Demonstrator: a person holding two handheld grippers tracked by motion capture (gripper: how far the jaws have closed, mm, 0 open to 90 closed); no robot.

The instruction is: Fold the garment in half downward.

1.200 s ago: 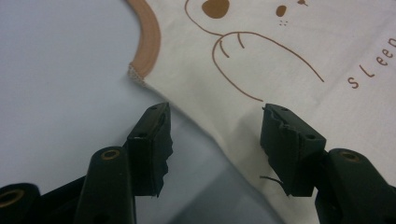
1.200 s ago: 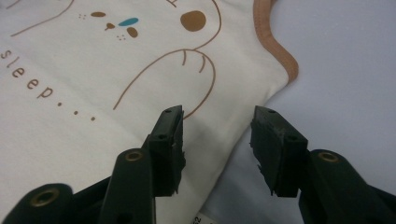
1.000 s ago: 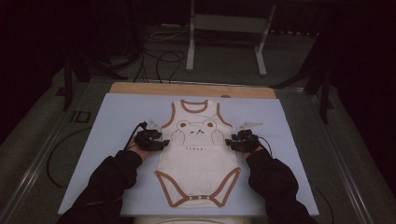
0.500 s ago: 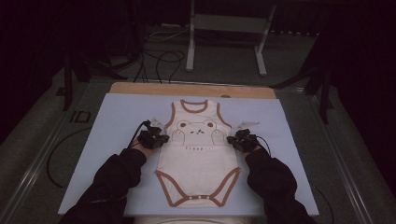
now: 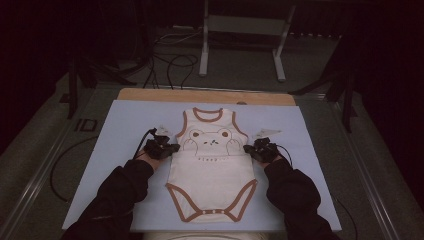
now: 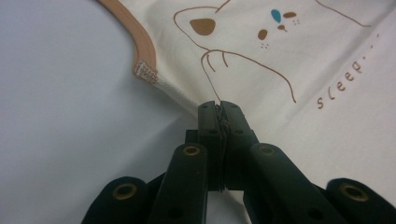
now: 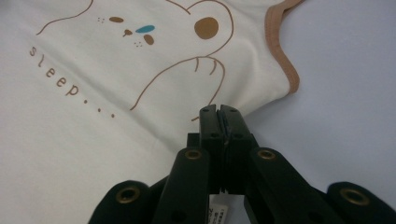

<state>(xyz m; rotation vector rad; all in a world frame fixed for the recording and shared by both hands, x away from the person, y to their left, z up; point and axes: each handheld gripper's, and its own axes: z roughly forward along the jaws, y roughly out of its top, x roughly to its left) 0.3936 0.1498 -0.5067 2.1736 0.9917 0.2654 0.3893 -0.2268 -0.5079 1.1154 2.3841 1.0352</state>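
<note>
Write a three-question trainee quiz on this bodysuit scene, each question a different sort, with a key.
1. True or false: the left tool is shut on the bodysuit's side edge.
2. The word printed on the bodysuit is: A) dream B) sleep C) hello
3. Fill in: the bodysuit lies flat on a pale blue ____.

Key: 1 true; 2 B; 3 mat. The right tool pinches the opposite side edge the same way.

The tabletop [image 5: 125, 150] lies bare at the left, right and top of the frame, open for passing. The bodysuit [image 5: 210, 170] lies flat in the middle, low enough to cross over. Each tool, left [image 5: 167, 149] and right [image 5: 250, 149], sits at a side seam. Beyond the top edge, stand legs [image 5: 204, 45] and cables [image 5: 170, 65] crowd the floor.
</note>
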